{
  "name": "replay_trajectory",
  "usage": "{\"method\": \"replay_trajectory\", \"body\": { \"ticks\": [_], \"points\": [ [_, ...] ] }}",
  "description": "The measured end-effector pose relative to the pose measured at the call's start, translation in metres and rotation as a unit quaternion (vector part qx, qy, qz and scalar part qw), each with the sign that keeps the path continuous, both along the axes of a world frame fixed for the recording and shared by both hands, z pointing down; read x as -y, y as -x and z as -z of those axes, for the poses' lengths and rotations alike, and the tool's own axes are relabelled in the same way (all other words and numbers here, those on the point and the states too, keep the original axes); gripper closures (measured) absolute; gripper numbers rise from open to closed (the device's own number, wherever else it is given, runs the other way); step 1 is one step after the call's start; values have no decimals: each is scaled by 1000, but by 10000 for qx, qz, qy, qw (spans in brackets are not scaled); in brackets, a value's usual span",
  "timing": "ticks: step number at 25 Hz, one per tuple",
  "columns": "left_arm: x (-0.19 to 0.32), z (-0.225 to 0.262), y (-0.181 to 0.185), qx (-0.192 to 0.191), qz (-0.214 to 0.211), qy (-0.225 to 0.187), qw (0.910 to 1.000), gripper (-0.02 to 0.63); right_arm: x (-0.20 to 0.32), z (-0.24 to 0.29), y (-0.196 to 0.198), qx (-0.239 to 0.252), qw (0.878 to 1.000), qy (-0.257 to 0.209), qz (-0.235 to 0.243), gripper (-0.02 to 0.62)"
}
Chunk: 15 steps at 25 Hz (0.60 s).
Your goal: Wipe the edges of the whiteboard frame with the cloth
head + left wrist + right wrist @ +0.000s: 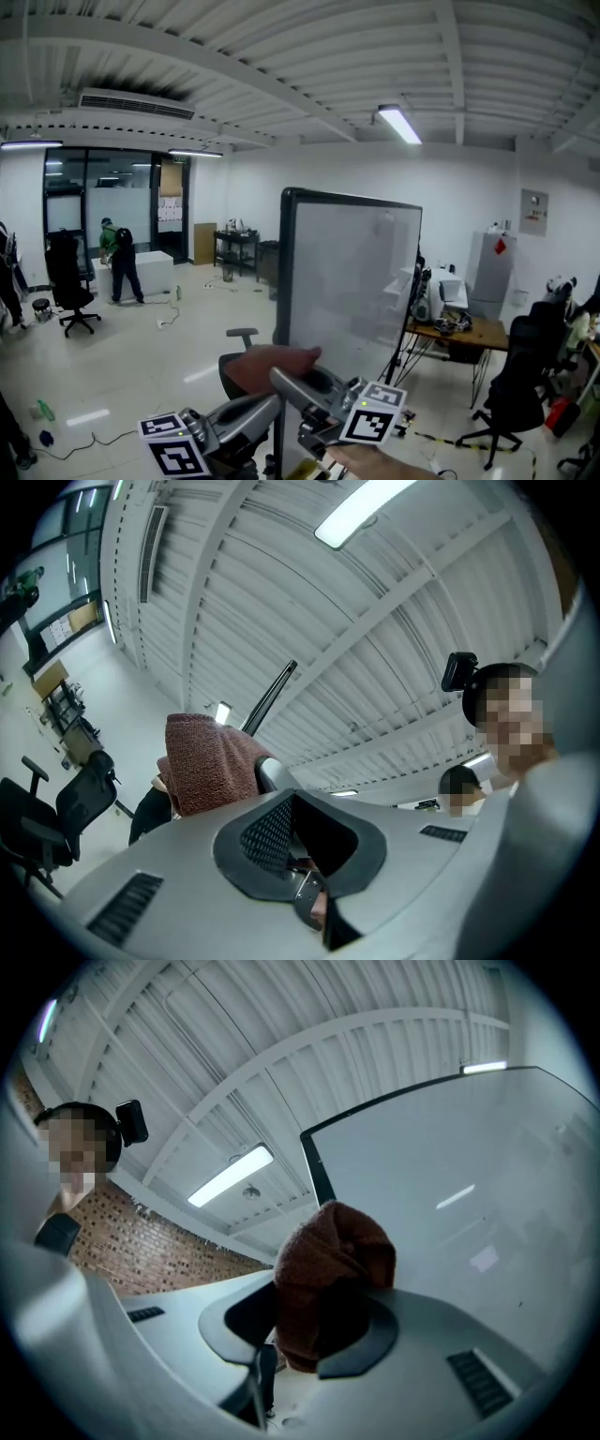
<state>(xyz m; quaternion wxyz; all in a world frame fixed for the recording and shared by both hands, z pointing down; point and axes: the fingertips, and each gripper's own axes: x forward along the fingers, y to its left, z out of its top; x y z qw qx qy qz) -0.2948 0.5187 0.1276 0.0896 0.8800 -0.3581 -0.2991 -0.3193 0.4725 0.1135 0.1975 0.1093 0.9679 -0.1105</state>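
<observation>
The whiteboard (352,281) stands upright just ahead, with a dark frame (284,272) along its left and top edges. My right gripper (286,377) is low in the head view, shut on a reddish-brown cloth (272,364) bunched just left of the frame's lower left edge. In the right gripper view the cloth (328,1260) fills the jaws of the right gripper (319,1321), and the frame (317,1171) rises right behind it. My left gripper (267,405) sits beside and below, holding nothing. Its view shows the left gripper (300,832) with a gap between the jaws, the cloth (208,766) and the frame (272,694) beyond.
A black office chair (239,339) stands behind the cloth. At the right are a wooden desk (469,330) with clutter and another black chair (514,394). Far left, a person (120,261) stands by a white table, near a chair (70,286). Cables lie on the floor.
</observation>
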Motion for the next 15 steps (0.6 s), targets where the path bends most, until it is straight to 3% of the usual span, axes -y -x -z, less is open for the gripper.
{"method": "replay_trajectory", "body": {
  "ticks": [15],
  "points": [
    [6,53,-9,469,66,-287,9985,618,-6,66,-2,-194,9940,-1053,-230,479]
  ]
}}
